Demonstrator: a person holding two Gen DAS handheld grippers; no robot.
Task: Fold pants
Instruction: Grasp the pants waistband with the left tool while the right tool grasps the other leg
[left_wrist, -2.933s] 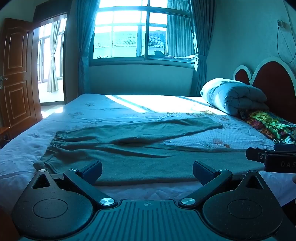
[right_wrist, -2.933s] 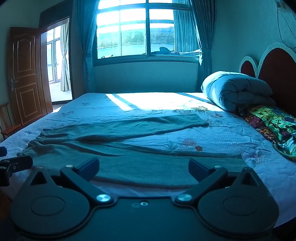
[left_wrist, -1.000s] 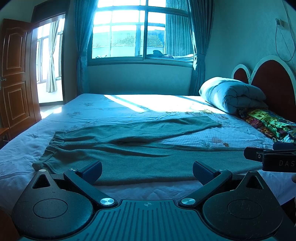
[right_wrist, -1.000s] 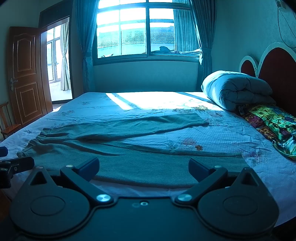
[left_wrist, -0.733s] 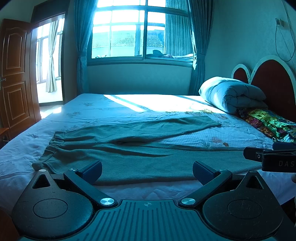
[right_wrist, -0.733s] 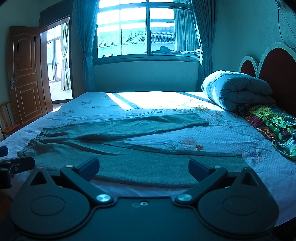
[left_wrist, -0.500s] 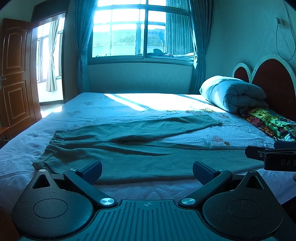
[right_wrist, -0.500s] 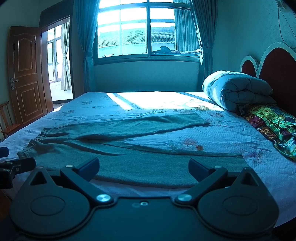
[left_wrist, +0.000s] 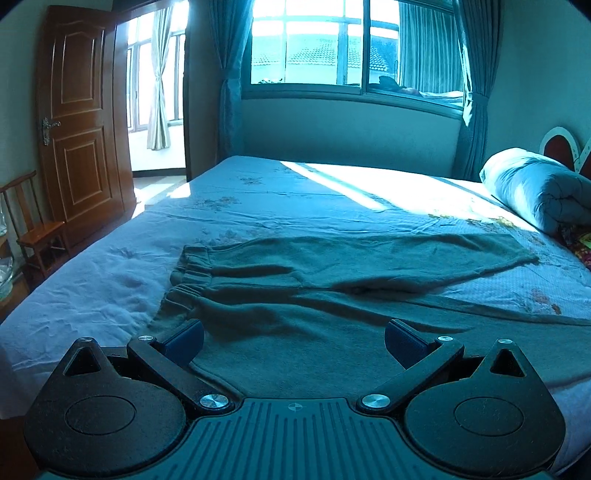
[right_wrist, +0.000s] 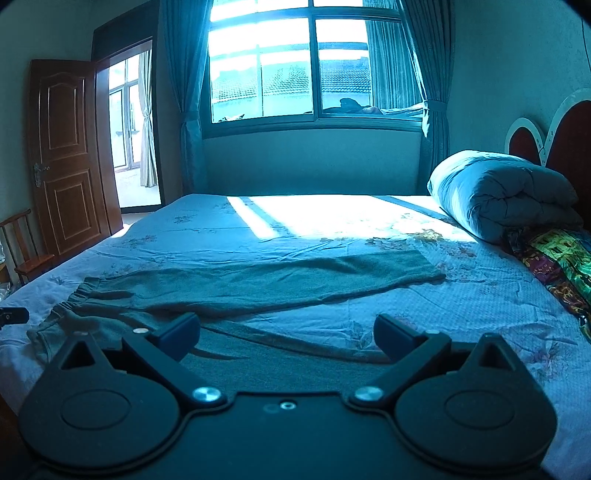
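Green pants are spread flat ahead of the left gripper and right gripper (both held wide apart, seemingly above the cloth).

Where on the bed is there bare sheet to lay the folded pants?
Bare sheet lies between the pants and the window wall, and left of the waistband. The headboard side is crowded by the rolled quilt and colourful cloth.
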